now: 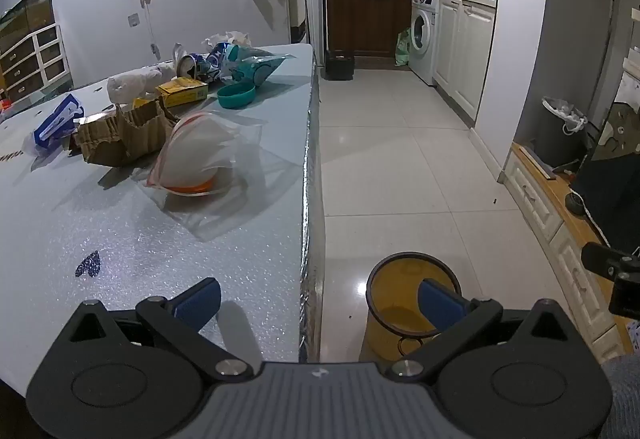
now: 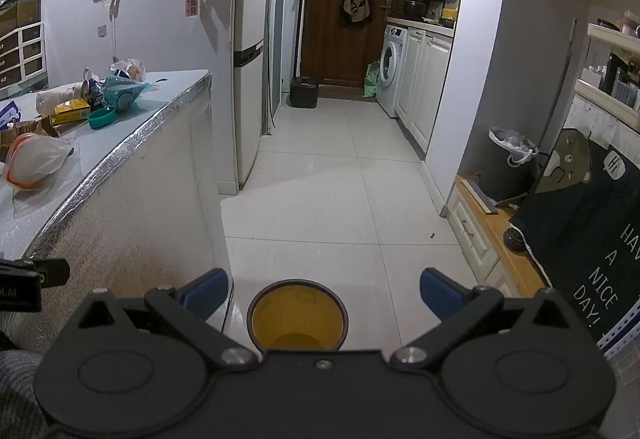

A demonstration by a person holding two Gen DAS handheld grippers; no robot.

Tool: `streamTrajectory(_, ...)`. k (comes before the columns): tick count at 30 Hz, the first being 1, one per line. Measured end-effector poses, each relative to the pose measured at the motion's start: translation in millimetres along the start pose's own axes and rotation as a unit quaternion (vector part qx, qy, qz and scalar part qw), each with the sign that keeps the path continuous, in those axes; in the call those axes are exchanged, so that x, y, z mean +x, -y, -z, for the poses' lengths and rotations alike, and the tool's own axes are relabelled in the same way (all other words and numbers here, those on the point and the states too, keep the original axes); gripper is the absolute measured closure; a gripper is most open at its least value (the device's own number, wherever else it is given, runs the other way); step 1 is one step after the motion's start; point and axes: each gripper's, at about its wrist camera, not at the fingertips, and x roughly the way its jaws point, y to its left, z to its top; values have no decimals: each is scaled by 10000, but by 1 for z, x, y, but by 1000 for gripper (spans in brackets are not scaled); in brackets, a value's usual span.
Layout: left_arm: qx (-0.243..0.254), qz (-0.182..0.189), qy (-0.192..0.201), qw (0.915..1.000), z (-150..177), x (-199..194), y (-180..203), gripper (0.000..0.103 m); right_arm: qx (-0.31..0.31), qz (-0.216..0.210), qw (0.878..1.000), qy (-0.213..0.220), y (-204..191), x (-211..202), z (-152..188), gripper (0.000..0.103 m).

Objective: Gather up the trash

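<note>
Starting with both sets of jaws spread wide and empty: my left gripper (image 1: pixel 318 303) over the table edge, right gripper (image 2: pixel 324 293) above the yellow bin (image 2: pixel 297 313) on the floor. Trash sits mid-table: a white plastic bag (image 1: pixel 198 153), torn cardboard (image 1: pixel 124 135), a yellow box (image 1: pixel 183 90), a teal lid (image 1: pixel 236 95). Bag looks light, soft, slippery; I'd pinch a bunched fold. Cardboard stiff, grab an edge. Table (image 1: pixel 120 239) has a glittery foam cover; tiled kitchen hallway beyond.
</note>
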Motion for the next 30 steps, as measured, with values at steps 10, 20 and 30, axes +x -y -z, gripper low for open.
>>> streamTrajectory(10, -20, 24, -12, 10000, 0, 0, 0, 0, -12, 3, 10000, -24, -1, 0, 0, 0)
streamTrajectory(20, -21, 27, -18, 10000, 0, 0, 0, 0, -13, -3, 10000, -29, -1, 1, -1, 0)
streamTrajectory(30, -23, 30, -22, 10000, 0, 0, 0, 0, -9, 2, 10000, -33, -1, 0, -2, 0)
